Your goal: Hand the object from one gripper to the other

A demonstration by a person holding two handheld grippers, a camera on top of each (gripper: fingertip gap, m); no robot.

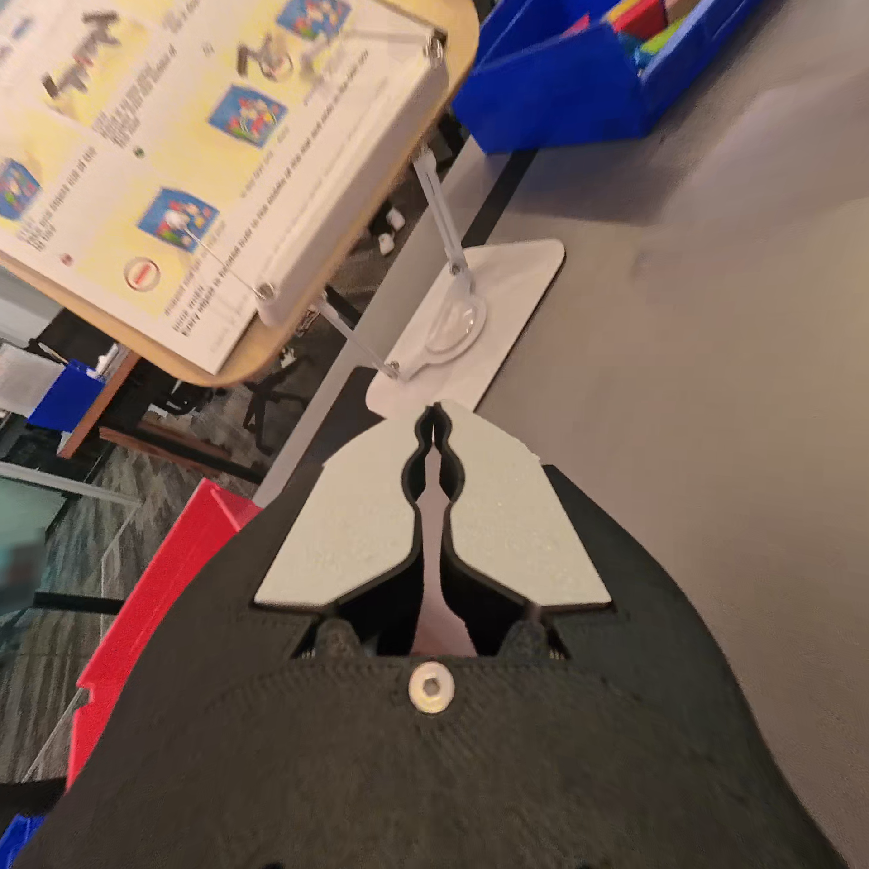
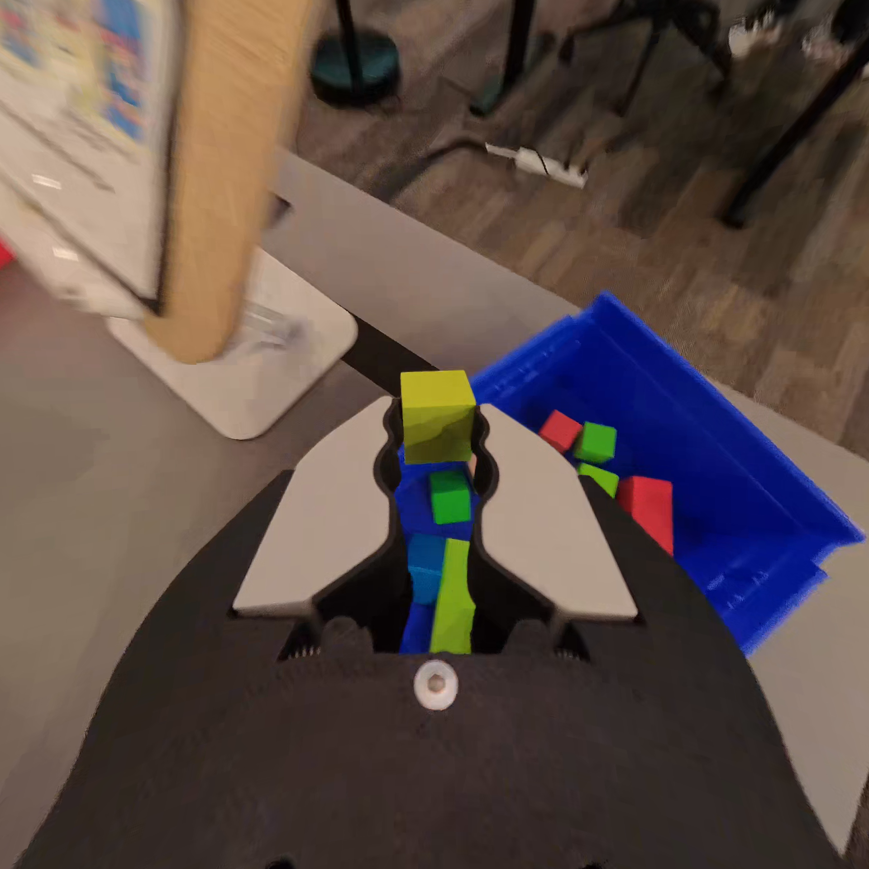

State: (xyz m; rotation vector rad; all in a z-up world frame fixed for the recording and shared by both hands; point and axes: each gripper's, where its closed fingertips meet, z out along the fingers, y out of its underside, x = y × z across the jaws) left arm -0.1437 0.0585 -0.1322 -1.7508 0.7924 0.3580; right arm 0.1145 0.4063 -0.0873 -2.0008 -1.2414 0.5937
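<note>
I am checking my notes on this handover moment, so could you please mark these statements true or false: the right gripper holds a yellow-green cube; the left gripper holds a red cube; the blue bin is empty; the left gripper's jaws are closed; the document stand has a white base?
1. The right gripper holds a yellow-green cube. True: the fingertips press on its sides.
2. The left gripper holds a red cube. False: nothing shows between its fingertips.
3. The blue bin is empty. False: red and green blocks lie in it.
4. The left gripper's jaws are closed. True: the tips meet.
5. The document stand has a white base. True: it rests on the grey table.
</note>
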